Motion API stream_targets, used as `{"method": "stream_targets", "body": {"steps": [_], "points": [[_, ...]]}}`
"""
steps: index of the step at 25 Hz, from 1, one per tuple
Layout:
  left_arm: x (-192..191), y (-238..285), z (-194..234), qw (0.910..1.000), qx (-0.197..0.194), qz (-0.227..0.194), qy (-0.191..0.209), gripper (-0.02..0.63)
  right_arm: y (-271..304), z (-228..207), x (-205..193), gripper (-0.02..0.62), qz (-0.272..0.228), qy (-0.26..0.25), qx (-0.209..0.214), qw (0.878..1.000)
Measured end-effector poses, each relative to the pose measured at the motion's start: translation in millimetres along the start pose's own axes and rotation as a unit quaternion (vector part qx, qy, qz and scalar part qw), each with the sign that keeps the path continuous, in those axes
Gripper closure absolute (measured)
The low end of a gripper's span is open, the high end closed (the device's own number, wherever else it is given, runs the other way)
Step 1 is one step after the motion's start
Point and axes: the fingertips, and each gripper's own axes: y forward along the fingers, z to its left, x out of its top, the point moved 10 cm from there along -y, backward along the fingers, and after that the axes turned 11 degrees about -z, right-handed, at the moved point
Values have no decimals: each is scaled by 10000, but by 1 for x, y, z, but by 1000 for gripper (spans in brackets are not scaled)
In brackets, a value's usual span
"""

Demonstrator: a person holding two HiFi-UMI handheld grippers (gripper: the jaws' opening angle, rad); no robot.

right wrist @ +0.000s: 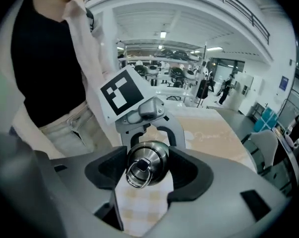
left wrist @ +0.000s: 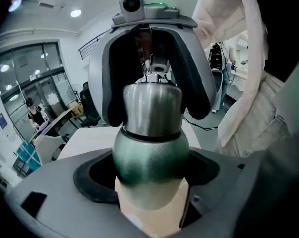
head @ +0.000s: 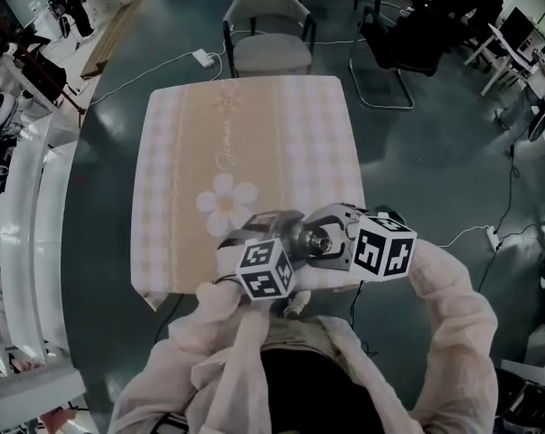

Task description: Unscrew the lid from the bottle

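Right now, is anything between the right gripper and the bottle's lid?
Nothing visible stands between them. The right gripper is closed on the lid, one jaw on each side and the ring end facing its camera. The left gripper clamps the green bottle below the lid.

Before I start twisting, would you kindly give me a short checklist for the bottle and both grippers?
1. Hold of the left gripper on the green body of the bottle: ok.
2. Pads of the right gripper against both sides of the lid: ok.
3. Seam between lid and bottle closed, lid seated: ok.
4. The table lies under the bottle: ok.
5. How tight the thread is: cannot tell.
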Motion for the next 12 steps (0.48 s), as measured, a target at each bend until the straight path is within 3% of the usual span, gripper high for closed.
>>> {"method": "stream_targets", "body": {"steps": [5,7,8,10,12], "points": [[-3,1,4,9996,210,-14,-181,224,0,-1,-4,313,-54,-495,-256,9984],[-5,-1,8,9986,348,-49,-400,224,2,-3,-6,258,-26,-529,-507,9973],[-6,-1,10,9978,444,-28,-492,224,0,-5,-7,214,-120,-322,-663,9972],[-9,-2,14,9962,671,124,-550,224,-6,-10,-10,195,-489,486,-1040,9922],[-11,-3,17,9945,873,310,-497,224,-13,-16,-16,201,-857,1524,-1441,9740]]}}
